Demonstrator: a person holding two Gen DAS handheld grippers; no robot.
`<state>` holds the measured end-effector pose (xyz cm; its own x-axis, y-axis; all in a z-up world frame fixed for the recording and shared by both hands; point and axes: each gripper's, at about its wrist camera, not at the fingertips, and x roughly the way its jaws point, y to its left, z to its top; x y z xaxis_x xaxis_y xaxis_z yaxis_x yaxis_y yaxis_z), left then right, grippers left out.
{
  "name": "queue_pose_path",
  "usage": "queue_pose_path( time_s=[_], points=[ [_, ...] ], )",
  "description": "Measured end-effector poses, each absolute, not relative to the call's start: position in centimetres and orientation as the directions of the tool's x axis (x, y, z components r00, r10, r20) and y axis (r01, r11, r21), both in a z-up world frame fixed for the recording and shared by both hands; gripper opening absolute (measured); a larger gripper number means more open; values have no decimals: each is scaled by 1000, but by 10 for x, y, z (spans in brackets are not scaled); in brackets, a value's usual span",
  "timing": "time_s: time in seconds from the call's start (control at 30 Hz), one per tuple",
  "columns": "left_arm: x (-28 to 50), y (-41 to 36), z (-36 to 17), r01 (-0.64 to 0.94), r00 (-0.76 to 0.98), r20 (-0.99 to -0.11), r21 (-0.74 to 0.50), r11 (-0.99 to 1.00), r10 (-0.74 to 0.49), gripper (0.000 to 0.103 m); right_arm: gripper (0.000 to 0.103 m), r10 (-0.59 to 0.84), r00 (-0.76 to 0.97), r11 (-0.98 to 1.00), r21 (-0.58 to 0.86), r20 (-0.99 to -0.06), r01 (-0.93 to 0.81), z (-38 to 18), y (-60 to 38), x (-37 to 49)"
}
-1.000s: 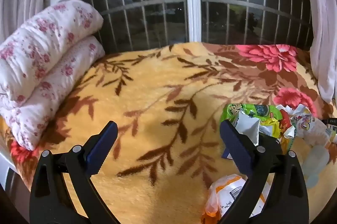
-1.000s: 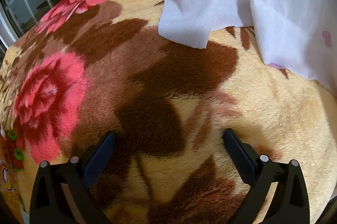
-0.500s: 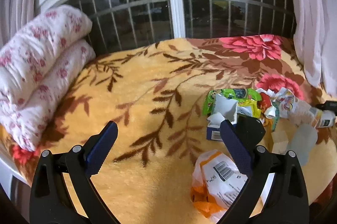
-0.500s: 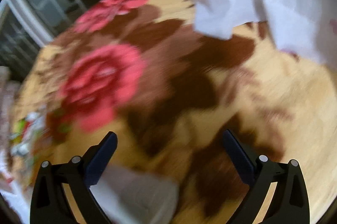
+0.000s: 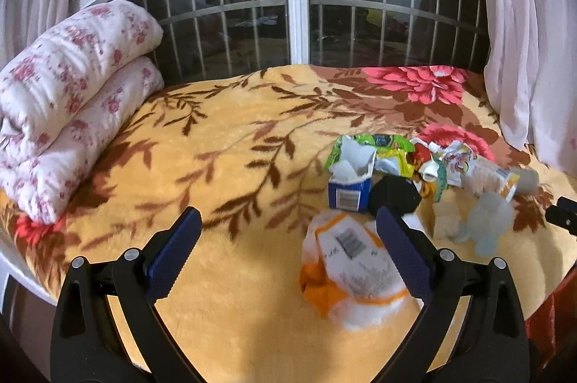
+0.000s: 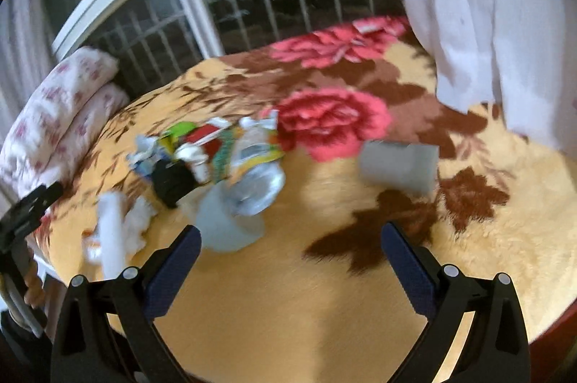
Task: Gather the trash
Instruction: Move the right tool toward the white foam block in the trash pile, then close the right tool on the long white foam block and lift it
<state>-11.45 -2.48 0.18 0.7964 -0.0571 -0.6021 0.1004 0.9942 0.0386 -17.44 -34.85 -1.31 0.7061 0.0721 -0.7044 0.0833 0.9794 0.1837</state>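
Left gripper [image 5: 286, 247]: jaws wide, holding nothing.
Right gripper [image 6: 290, 258]: jaws wide, holding nothing.
Trash pile [image 5: 407, 166]: on the blanket [image 5: 223, 174] near its right edge, beyond both grippers' fingertips.
Orange-white bag [image 5: 355, 269]: just inside the left gripper's right finger.

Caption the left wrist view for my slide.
Open left hand-held gripper above crumpled orange-and-white plastic wrapper on floral fleece blanket.
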Motion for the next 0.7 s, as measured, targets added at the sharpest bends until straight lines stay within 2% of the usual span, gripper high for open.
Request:
queue_pose_path(
  time_s=[0.1, 0.27, 0.5, 0.7],
  points=[
    [-124, -20, -4, 91, 784, -620, 45, 995, -44, 95, 99, 64, 742, 984, 167, -668, 65, -12, -329, -194],
    [-132, -14, -14, 90, 761, -646, 3, 996, -66, 95, 99, -15, 777, 998, 38, -630, 50, -21, -281, -222],
    [-139, -8, -22, 103, 745, -665, 23, 994, -62, 95, 99, -3, 799, 1000, -20, -601, -11, -26, -230, -231],
    [-133, 9, -30, 77, 723, -688, -6, 997, -60, 95, 99, 46, 791, 999, 24, -610, -39, -30, -219, -216]
  ],
)
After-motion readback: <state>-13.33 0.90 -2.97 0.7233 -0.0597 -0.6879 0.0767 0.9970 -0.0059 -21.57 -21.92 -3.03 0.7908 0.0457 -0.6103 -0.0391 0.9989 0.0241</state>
